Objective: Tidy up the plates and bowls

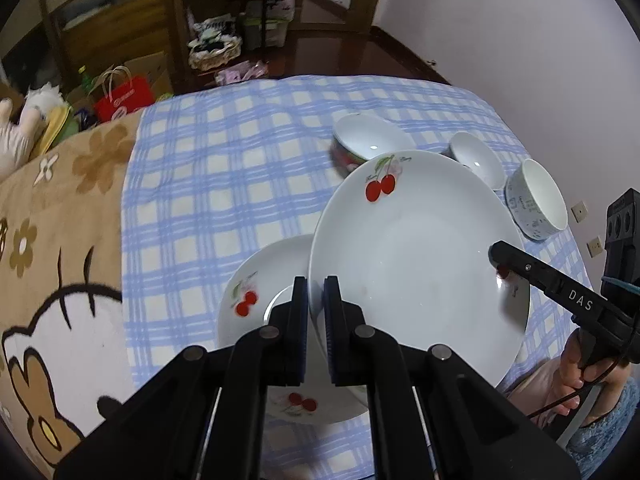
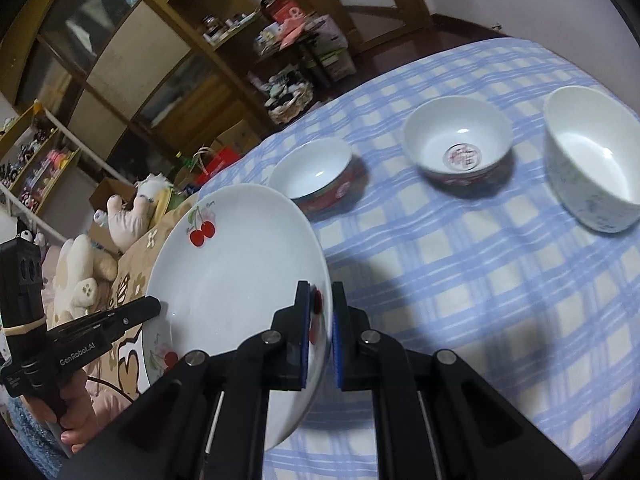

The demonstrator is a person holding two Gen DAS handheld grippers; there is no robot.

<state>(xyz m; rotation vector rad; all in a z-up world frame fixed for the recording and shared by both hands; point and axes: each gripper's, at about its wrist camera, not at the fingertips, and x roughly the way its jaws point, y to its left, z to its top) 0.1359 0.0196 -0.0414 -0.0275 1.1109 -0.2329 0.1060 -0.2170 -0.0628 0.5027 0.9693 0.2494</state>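
A white plate with red cherries (image 1: 416, 248) hangs tilted above the blue checked cloth (image 1: 208, 168), held by both grippers. My left gripper (image 1: 315, 292) is shut on its near-left rim. My right gripper (image 1: 500, 256) pinches the opposite rim; in the right wrist view the right gripper (image 2: 320, 300) is shut on the plate (image 2: 236, 268) and the left gripper (image 2: 152, 306) bites the far rim. A second cherry plate (image 1: 256, 292) lies flat under the lifted one. Three bowls stand beyond: a red-patterned bowl (image 2: 316, 172), a second red-patterned bowl (image 2: 460, 148) and a taller white bowl (image 2: 592, 160).
A brown flowered blanket (image 1: 60, 208) covers the surface left of the cloth, with stuffed toys (image 2: 132, 216) and a red bag (image 1: 124, 96) at its far edge. Wooden shelves (image 2: 132, 52) and boxes stand behind. A person's hand (image 1: 576, 372) grips the right handle.
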